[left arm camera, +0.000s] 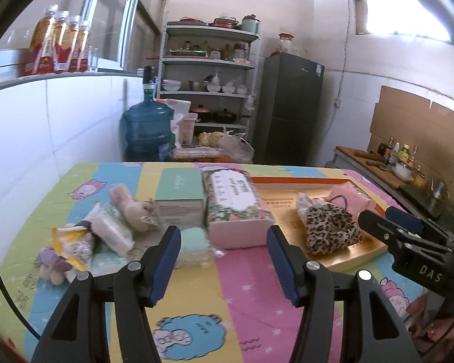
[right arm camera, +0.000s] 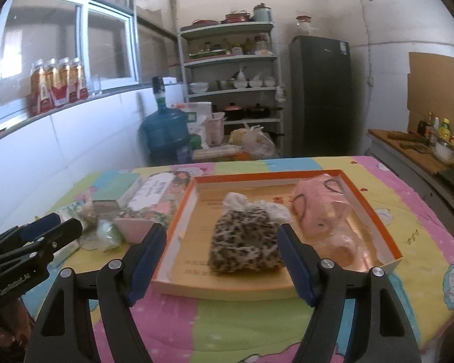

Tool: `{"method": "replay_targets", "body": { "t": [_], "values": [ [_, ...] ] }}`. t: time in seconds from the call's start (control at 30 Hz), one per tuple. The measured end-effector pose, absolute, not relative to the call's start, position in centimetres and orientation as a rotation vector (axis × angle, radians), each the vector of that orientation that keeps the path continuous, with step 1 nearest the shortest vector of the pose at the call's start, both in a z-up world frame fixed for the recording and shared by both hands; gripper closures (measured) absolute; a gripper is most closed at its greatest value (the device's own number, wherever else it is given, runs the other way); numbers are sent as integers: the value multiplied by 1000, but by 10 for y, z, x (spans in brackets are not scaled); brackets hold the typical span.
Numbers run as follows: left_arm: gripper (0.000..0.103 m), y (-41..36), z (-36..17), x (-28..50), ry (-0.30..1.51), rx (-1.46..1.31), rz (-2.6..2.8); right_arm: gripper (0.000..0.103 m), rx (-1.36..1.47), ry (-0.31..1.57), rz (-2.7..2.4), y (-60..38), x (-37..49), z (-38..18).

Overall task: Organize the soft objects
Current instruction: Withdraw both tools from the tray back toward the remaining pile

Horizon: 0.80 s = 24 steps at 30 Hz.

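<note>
White tiled walls (left arm camera: 60, 115). Metal shelving unit (left arm camera: 208, 69) at far wall holds bowls, pots, jars. Dark refrigerator (left arm camera: 290, 106) just beside it. Blue water jug (left arm camera: 146, 128) on floor beyond table's far edge. Sliding window (right arm camera: 66, 39) with bottled drinks (right arm camera: 56, 86) on sill. Daylight through high window (left arm camera: 405, 6). Counter (right arm camera: 408, 148) with condiments, cardboard behind.

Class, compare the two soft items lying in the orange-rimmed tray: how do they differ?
The leopard-print item is dark and spotted; the pink item is plain pale pink. The leopard-print item lies mid-tray, the pink item nearer the tray's right rim. Both look bagged in clear plastic, untouched by either claw.
</note>
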<state>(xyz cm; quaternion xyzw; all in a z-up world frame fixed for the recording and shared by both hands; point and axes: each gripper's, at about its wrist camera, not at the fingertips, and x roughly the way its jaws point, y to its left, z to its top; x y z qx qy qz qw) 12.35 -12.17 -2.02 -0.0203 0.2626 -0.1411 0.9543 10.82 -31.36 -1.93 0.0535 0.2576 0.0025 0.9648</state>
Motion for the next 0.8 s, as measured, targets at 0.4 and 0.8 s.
{"method": "replay_targets", "body": {
  "t": [0.4, 0.8],
  "values": [
    [44, -62, -23, 113, 522, -77, -200, 26, 66, 520, 67, -265, 111, -14],
    [44, 0, -35, 105, 525, -97, -98, 26, 43, 550, 157, -214, 124, -21]
  ]
}}
